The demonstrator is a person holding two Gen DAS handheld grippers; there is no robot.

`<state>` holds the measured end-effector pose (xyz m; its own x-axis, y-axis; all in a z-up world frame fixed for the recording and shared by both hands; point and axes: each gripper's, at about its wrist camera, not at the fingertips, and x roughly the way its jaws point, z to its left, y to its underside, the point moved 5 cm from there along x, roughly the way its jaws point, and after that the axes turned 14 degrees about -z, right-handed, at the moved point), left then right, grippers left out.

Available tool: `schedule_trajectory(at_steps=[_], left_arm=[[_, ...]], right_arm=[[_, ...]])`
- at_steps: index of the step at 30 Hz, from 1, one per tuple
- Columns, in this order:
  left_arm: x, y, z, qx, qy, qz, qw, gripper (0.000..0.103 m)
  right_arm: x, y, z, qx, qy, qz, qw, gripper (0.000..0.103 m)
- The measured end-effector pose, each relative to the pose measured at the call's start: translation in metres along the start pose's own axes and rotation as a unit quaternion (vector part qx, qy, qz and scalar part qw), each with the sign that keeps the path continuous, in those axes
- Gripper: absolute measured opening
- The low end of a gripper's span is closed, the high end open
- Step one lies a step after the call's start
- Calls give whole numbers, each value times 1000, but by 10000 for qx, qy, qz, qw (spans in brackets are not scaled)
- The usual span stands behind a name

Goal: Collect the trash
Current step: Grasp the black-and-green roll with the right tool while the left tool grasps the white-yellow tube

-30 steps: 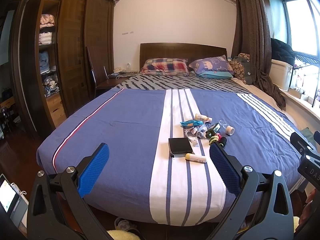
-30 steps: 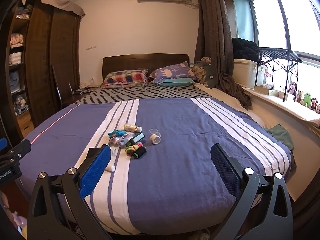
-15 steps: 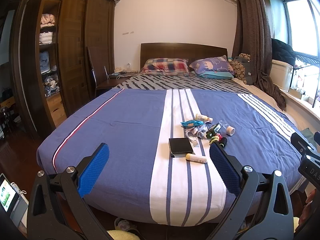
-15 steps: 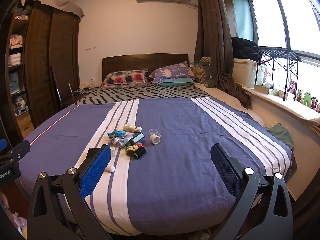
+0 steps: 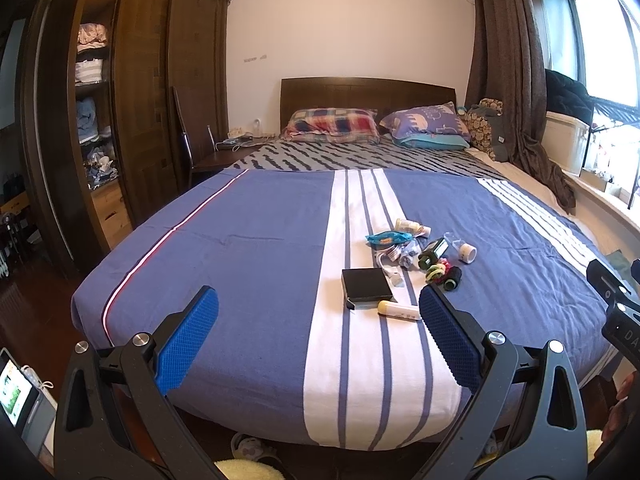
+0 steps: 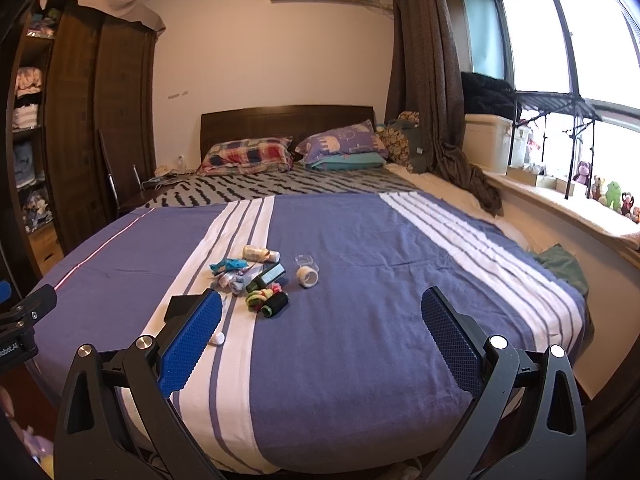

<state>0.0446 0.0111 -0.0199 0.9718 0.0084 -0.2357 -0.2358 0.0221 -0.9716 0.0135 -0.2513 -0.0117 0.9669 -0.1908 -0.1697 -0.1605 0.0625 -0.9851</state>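
Nothing has shifted over the last second: we still hold the left gripper (image 5: 318,336) and right gripper (image 6: 320,336) spread wide and empty at the foot of the bed (image 5: 248,264). The trash pile (image 5: 412,256) lies untouched at one o'clock, so collecting hasn't begun.

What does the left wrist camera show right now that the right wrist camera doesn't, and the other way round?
Only the left wrist view shows the whole black box and the full yellow-capped tube lying in front of it; in the right view a finger covers most of both. It also shows a lit screen low at the left edge.

Only the right wrist view shows the stuffed toys on the windowsill and the green cloth off the bed's right side.

Both show the clutter pile, the tape roll, the plaid pillow and open grippers holding nothing.
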Motion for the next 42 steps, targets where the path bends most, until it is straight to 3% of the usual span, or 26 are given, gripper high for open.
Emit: schedule_trajectory(at_steps=[9,14,25,28,32,42], left_arm=[[38,27,2,86,-33,325,9994,95],[73,57,-2,166,-4,727,9972,95],[134,116,-29,245,657,1608,9845,95],[142,125,-44,332,1000,1685,9801,90],[156,136,-63,302,1446,1839,9718,75],[192,136,-97,313,1881,1913,9628,74]], right_arm=[[37,30,2,69,-39,430,9990,100],[69,57,1,119,-42,810,9966,100],[141,94,14,306,-437,1372,9891,100],[163,103,23,238,-613,1521,9862,100],[190,116,38,303,-961,1846,9776,83],[227,126,54,283,-1132,2085,9710,82]])
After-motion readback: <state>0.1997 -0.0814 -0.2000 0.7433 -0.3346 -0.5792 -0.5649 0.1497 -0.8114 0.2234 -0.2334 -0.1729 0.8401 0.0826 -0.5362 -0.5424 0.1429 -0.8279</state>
